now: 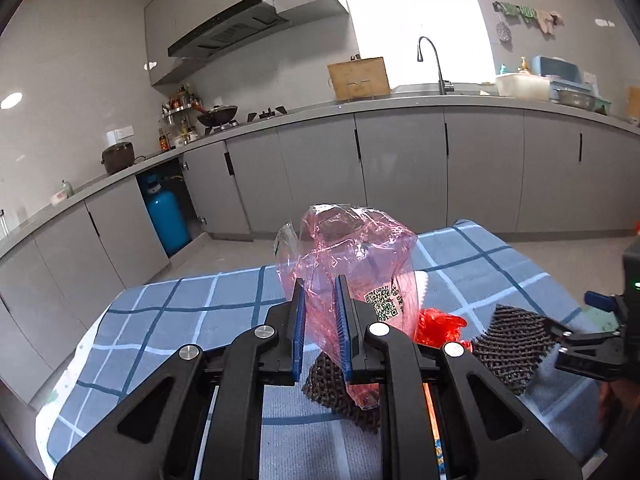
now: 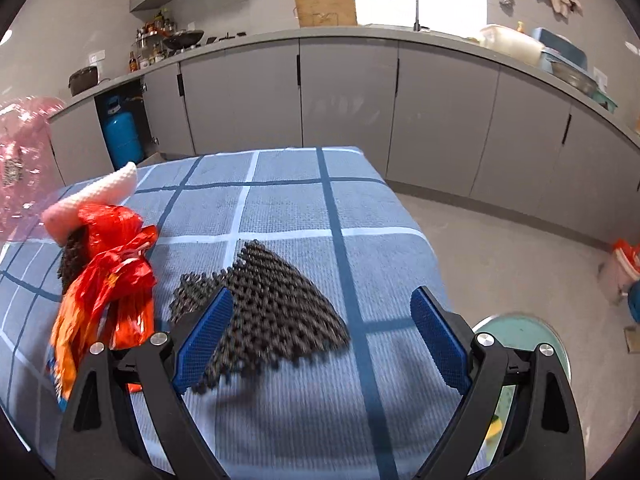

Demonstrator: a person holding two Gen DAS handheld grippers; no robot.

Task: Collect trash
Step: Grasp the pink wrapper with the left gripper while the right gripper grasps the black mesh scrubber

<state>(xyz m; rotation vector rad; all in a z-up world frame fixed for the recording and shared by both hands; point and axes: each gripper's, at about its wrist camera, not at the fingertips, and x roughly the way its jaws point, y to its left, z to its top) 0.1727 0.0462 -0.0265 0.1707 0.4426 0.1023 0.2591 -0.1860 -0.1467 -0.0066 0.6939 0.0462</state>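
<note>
Here, left tool [image 1: 320, 320] clamped on pink plastic bag [image 1: 352, 248]; right tool [image 2: 320, 336] spread wide above black mesh scrap [image 2: 272, 304].

On the worktop [image 2: 280, 208], the mesh mat [image 2: 276, 316] lies at centre frame in the right wrist view, between the right tool's [image 2: 320, 336] 2 fingers. The crumpled wrapper [image 2: 112, 264] lies left of it. The plastic bag [image 1: 352, 264] stands further left, within the left tool [image 1: 320, 328].
</note>
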